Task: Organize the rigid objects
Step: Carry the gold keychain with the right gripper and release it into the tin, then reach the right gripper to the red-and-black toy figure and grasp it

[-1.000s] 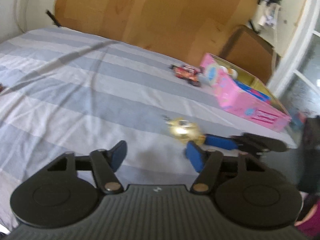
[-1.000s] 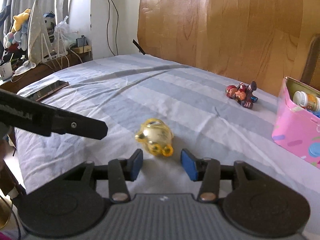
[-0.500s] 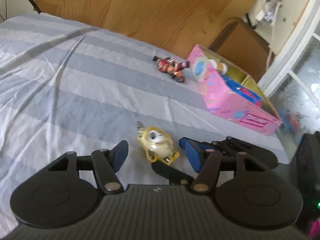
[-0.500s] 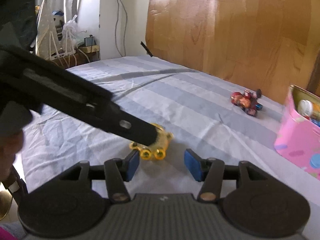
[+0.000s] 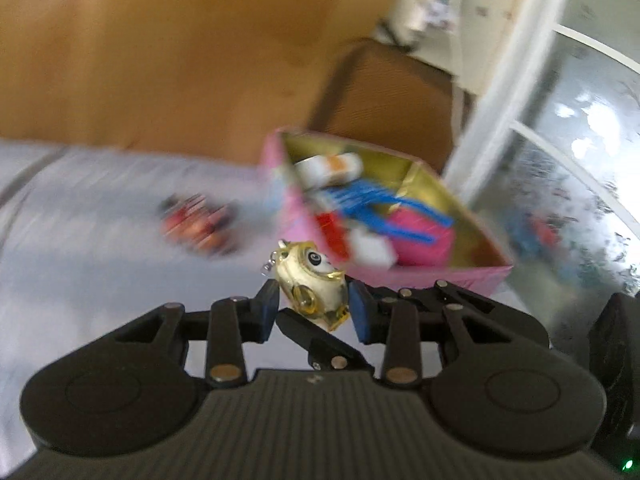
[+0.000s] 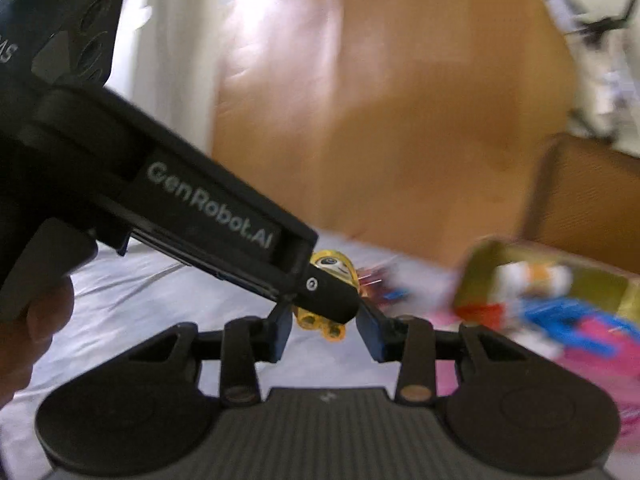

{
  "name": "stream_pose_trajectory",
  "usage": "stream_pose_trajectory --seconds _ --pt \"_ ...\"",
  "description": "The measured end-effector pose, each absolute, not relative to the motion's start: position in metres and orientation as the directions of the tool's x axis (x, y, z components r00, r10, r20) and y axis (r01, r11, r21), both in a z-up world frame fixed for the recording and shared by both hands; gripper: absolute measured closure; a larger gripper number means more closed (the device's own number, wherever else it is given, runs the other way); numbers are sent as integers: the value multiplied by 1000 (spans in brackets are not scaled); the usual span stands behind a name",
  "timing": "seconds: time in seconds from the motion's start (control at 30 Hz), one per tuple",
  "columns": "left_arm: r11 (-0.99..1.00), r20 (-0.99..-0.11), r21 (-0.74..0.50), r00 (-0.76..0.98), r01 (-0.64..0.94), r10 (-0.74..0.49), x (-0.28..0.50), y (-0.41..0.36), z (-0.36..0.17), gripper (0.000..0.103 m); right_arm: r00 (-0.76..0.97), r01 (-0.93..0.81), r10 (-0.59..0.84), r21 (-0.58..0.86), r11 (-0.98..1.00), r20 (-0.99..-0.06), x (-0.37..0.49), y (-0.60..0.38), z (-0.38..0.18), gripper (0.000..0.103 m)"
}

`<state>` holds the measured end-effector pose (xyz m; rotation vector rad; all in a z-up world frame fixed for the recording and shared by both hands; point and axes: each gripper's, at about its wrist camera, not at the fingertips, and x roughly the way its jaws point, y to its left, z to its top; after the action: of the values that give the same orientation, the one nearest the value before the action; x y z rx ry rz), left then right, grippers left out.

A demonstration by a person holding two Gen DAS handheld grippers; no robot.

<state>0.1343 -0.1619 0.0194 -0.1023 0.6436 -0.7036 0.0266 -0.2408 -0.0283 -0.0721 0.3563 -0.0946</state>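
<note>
Both tongs are matte black, with blue pads on their fingers (image 5: 267,309), brass-coloured pivot screws, round side housings and a ribbed base. The left tongs (image 6: 320,304) carry white "GenRobot.AI" lettering.

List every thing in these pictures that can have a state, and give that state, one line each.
yellow toy: gripped, raised off the bed.
left gripper: shut on the yellow toy, jaws have just been closing.
right gripper: jaws just closing, around the toy and a left finger; contact unclear.
pink box: open, holding several items.
red toy: lying on the bed, untouched.
</note>
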Motion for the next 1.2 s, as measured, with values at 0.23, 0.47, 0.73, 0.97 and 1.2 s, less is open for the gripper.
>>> stream_pose_trajectory --seconds 0.23,0.47,0.73,0.97,1.2 --pt "683 -506 -262 506 681 -699 169 -264 16 61 901 289 -286 -39 956 -327 21 -333 -25 66" --pt "730 -480 -209 582 651 -656 156 -258 18 53 836 447 -408 23 894 -367 30 -380 -48 56" --pt "832 -492 -93 701 547 -515 110 -160 2 49 850 501 -466 106 859 -246 1 -387 -38 56" --pt "909 -527 -123 750 398 -400 91 -73 -23 49 916 389 -356 195 900 -185 -10 -358 -14 56" --pt "936 -502 -175 790 306 -352 87 -31 -27 47 952 249 -222 110 962 -210 16 -296 -8 56"
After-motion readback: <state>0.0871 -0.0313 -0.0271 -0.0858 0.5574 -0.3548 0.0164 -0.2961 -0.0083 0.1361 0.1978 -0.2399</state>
